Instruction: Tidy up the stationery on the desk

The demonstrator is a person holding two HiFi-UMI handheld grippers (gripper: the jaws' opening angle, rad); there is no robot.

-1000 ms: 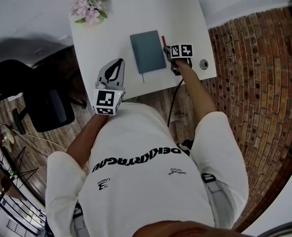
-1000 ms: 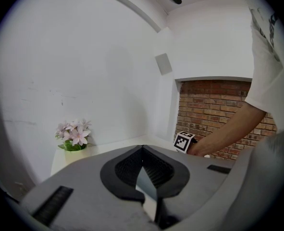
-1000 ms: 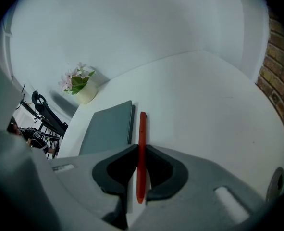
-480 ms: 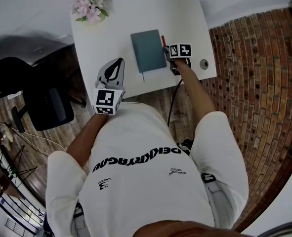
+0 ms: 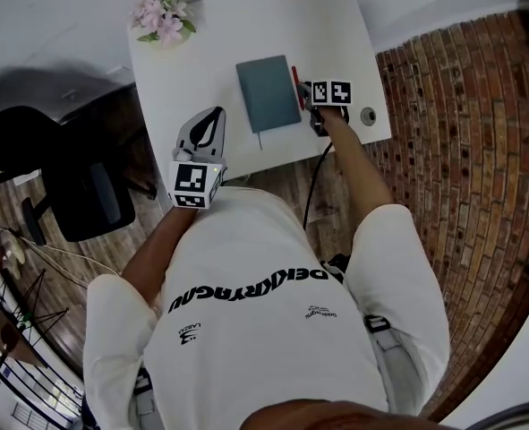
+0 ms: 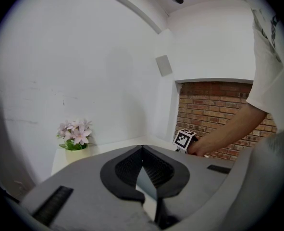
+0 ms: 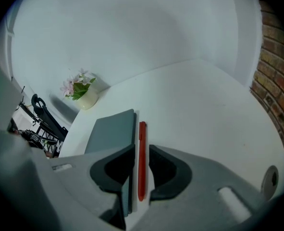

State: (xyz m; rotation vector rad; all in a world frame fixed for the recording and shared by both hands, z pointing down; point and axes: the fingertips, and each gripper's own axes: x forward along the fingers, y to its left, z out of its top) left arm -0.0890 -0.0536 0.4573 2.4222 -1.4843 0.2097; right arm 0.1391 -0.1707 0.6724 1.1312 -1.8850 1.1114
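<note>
Right gripper opening over the red pen on the white desk

Its jaws are just now opening wide, and the pen is lying flat between them, seemingly not pinched any more. The pen is lying just beside the grey-green notebook. The left gripper is hanging near the desk's front edge, closed tight and holding nothing.
</note>
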